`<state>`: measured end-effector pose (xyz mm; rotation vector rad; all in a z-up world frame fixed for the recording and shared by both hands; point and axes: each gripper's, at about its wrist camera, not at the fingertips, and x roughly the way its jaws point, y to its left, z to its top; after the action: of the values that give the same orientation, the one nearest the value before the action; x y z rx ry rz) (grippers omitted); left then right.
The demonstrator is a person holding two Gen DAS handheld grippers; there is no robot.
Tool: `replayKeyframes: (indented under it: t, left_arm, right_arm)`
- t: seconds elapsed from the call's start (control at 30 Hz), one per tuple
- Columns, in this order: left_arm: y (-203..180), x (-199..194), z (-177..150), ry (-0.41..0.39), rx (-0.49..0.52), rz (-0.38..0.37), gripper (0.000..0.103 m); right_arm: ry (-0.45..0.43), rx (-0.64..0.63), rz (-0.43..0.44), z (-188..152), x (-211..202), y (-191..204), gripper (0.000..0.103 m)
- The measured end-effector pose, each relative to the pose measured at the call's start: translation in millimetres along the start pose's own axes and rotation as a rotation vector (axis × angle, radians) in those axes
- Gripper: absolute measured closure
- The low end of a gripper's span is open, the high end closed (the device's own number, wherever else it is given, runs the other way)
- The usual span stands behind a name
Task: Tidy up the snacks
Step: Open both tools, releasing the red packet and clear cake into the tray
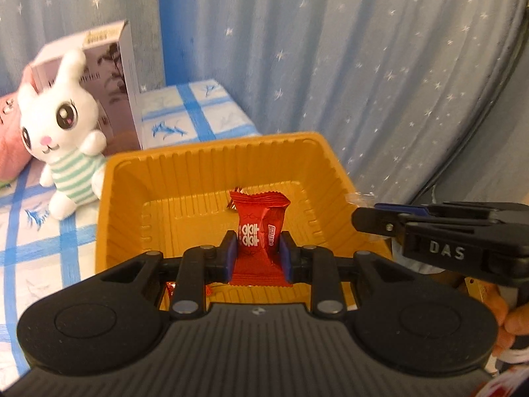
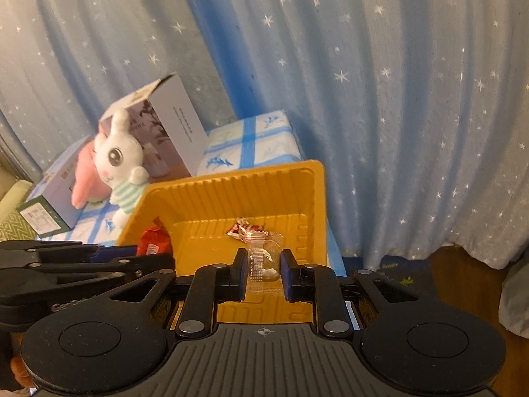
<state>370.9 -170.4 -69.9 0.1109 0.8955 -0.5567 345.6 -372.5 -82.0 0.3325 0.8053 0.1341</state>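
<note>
Left wrist view: the left gripper point(image 1: 258, 254) is clamped on a red packet point(image 1: 261, 231), both blue pads pressed to its sides, the packet standing upright over the near half of the yellow tray point(image 1: 211, 162). A second small red wrapper point(image 1: 233, 202) lies on the tray floor behind it. The right gripper point(image 1: 370, 220) reaches in from the right above the tray's right rim, a scrap of clear wrap showing at its tip. A white rabbit point(image 1: 62, 122) leans against a box point(image 1: 112, 76) left of the tray, on a blue-checked cloth point(image 1: 198, 112), with a starred curtain point(image 1: 363, 66) behind. Right wrist view: the right gripper point(image 2: 264, 269) is closed on a clear packet point(image 2: 264, 258) with white contents, held over the near right part of the tray point(image 2: 231, 185). A crumpled red-and-white wrapper point(image 2: 244, 230) lies on the tray floor just beyond. The left gripper point(image 2: 132, 256) enters from the left at the tray's left wall, the red packet point(image 2: 153, 241) in its tip. Rabbit point(image 2: 119, 162), box point(image 2: 172, 122) and a second box point(image 2: 53, 198) stand further left
</note>
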Motion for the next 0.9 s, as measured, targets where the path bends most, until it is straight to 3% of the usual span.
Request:
replayKeyframes:
  t: [0.47, 0.9]
  left_arm:
    - [4, 41, 0, 0.086, -0.03, 0.016, 0.078]
    - [26, 29, 1, 0.059, -0.055, 0.034, 0.078]
  right_arm:
    - [0.023, 0.008, -0.01, 2, 17, -9, 0.082]
    - [0.039, -0.008, -0.009, 5, 31, -2, 0.082]
